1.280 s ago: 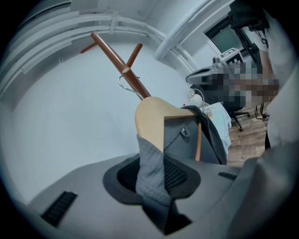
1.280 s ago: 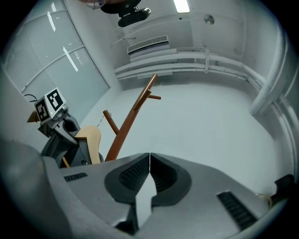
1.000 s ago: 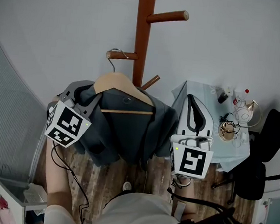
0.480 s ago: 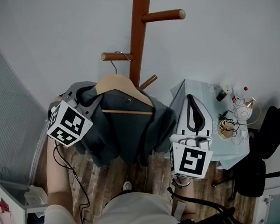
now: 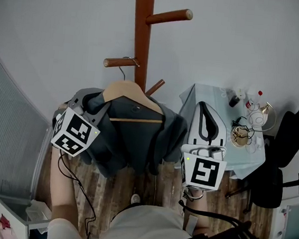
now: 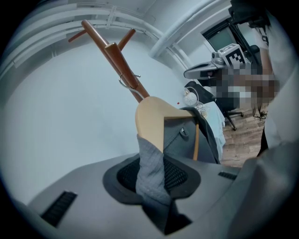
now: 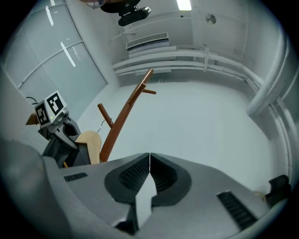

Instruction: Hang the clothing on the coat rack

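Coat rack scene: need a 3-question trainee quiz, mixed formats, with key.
1. True or false: the right gripper holds the jacket.
2. What is the left gripper shut on? A) jacket fabric B) a rack peg C) nothing
3. Fill in: in the head view, the iron lies to the ___ of the rack.

Key: 1. False, its jaws are together with nothing between them. 2. A. 3. right.
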Motion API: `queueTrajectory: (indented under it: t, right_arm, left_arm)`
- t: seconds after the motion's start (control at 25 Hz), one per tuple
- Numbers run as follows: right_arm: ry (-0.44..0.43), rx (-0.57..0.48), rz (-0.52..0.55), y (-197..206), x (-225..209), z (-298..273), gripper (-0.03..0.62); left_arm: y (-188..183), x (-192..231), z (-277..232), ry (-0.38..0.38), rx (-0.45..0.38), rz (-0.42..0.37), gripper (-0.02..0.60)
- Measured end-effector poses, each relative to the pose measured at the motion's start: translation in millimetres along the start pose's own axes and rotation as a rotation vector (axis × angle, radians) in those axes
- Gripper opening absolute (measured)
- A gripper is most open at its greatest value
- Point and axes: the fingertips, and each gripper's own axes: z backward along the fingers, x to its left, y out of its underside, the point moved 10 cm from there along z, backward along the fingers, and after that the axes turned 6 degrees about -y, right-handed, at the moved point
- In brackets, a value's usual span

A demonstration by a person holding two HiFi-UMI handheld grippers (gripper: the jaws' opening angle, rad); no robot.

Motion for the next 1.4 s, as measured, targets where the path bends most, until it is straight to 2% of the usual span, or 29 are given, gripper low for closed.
queueTrajectory:
  t: [0.72,1.12,1.24,1.4]
  right_arm:
    - [0.034,0.03,0.001,4,-3,2,0.021]
    - [0.027,0.027,0.006,3,-3,2,0.021]
    - [0.022,0.026,0.003,5,-2,3,0.021]
    - [0.015,0.022,0.001,7,-1,4,0.021]
  left_arm:
    - [-1,-1,-16,0.044,-0.003,0.0,0.107]
    - [1,-1,-16,0.053,-0.007,0.025,0.114]
    - [3,-4,-16,0.033,0.004,0.015,0.118]
    - [5,-7,-16,-0.036,-0.004,-0.028,0.146]
